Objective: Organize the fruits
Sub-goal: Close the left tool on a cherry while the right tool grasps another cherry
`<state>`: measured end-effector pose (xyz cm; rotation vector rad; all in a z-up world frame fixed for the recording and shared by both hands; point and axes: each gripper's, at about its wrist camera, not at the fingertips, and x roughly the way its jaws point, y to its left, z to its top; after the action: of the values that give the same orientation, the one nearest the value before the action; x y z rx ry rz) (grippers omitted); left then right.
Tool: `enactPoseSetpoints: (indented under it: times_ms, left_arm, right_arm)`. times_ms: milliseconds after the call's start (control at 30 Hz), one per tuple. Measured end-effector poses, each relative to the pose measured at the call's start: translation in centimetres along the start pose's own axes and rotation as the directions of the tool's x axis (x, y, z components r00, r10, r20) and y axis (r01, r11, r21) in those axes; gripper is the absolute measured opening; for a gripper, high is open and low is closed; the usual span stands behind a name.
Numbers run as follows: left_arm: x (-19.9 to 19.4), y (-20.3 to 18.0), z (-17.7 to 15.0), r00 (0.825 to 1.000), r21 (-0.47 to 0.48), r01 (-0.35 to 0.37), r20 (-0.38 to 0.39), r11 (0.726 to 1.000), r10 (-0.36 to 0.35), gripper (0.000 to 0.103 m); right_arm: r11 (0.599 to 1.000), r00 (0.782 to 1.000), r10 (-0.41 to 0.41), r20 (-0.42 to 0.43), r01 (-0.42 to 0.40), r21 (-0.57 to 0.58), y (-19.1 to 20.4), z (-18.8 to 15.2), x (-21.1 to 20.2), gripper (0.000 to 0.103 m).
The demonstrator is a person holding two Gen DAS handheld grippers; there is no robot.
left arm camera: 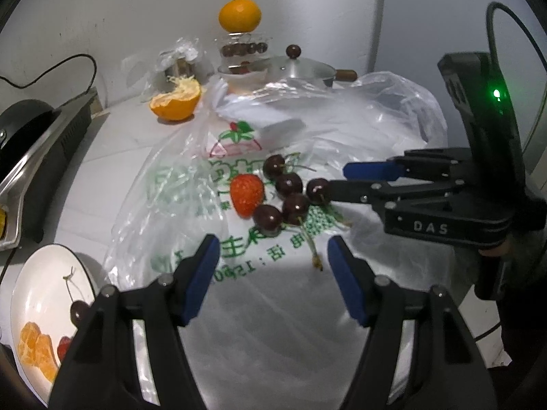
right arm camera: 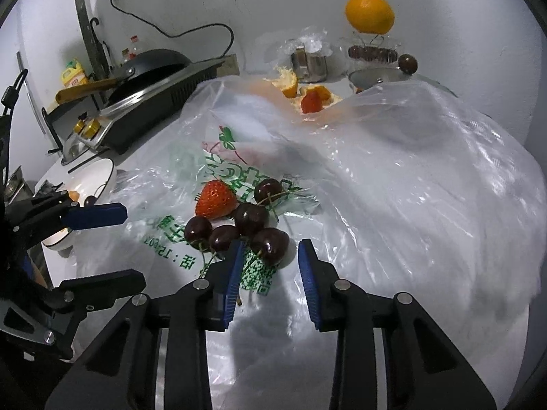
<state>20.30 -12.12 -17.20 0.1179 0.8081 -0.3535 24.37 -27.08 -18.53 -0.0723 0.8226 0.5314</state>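
A red strawberry [left arm camera: 247, 194] and several dark cherries [left arm camera: 289, 183] lie on a clear printed plastic bag [left arm camera: 239, 246]. My left gripper [left arm camera: 273, 266] is open and empty, just short of the pile. My right gripper [left arm camera: 336, 179] reaches in from the right, open, with the rightmost cherry [left arm camera: 318, 189] at its fingertips. In the right wrist view the right gripper [right arm camera: 270, 256] straddles the nearest cherry [right arm camera: 270, 244], jaws apart; the strawberry [right arm camera: 215, 200] lies behind it and the left gripper [right arm camera: 112, 249] is at the left. A white plate [left arm camera: 41, 273] at lower left holds a cherry, orange segments and a strawberry.
A whole orange [left arm camera: 240, 14] sits on stacked glass bowls at the back, beside a half orange [left arm camera: 176, 100] and a lidded pot [left arm camera: 301, 66]. A stove with a black pan [right arm camera: 150, 68] stands at the left. The plastic bag bulges high on the right [right arm camera: 427, 171].
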Motion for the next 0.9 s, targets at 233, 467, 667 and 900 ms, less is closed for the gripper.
enactPoseSetpoints:
  times_ms: [233, 467, 667, 900]
  left_arm:
    - [0.9, 0.1, 0.3, 1.0, 0.019, 0.008, 0.016, 1.0, -0.008, 0.067]
    - [1.7, 0.0, 0.6, 0.999, 0.031, 0.002, 0.036, 1.0, -0.003, 0.066]
    - [2.9, 0.1, 0.9, 1.0, 0.017, -0.003, 0.02, 1.0, 0.002, 0.061]
    - [4.2, 0.3, 1.3, 1.0, 0.026, -0.003, -0.01, 1.0, 0.004, 0.054]
  right_arm:
    - [1.0, 1.0, 0.019, -0.023, -0.019, 0.008, -0.2, 0.5, 1.3, 0.035]
    - [0.999, 0.997, 0.042, -0.063, -0.04, 0.021, -0.4, 0.3, 2.6, 0.035]
    - [0.998, 0.997, 0.054, -0.06, -0.053, 0.019, -0.3, 0.4, 2.7, 0.03]
    - [0.998, 0.998, 0.057, -0.039, -0.057, 0.025, -0.8, 0.1, 2.0, 0.03]
